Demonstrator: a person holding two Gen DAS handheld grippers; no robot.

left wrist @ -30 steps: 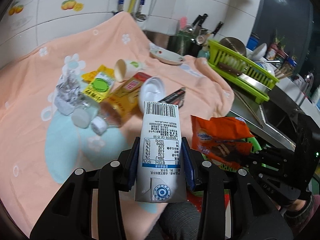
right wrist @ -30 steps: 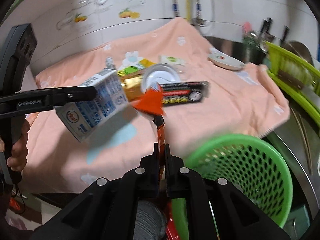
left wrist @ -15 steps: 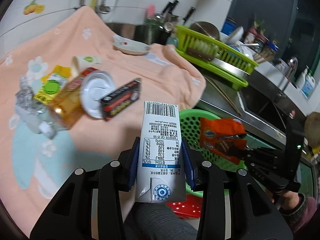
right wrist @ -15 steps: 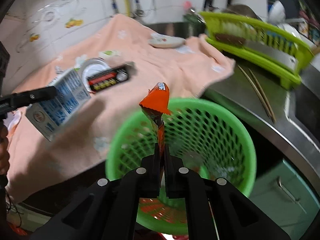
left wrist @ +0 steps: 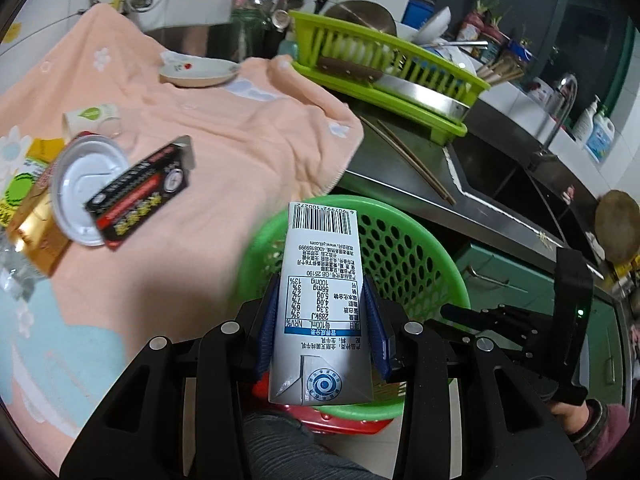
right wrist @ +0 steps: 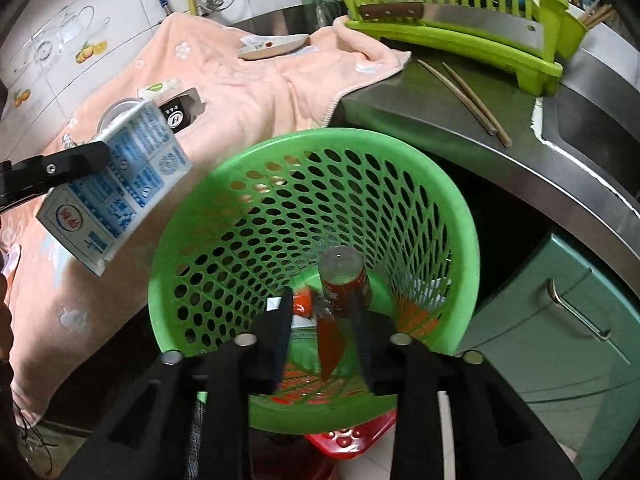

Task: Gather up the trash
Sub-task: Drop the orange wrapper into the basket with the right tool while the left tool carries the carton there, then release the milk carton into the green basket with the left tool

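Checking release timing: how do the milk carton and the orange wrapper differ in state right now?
The milk carton is clamped in the left tongs above the green basket; the orange wrapper hangs loose between the opening right tongs, inside the basket. The carton is rigid and boxy, the wrapper thin and crumpled. Both are trash.

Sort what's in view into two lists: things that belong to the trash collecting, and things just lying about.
Job:
- milk carton, clamped in the left gripper
- orange wrapper, loose between the opening right gripper jaws
- green basket, with a can inside
- black box and white lid on the towel

Lying about:
- dish rack
- chopsticks
- plate
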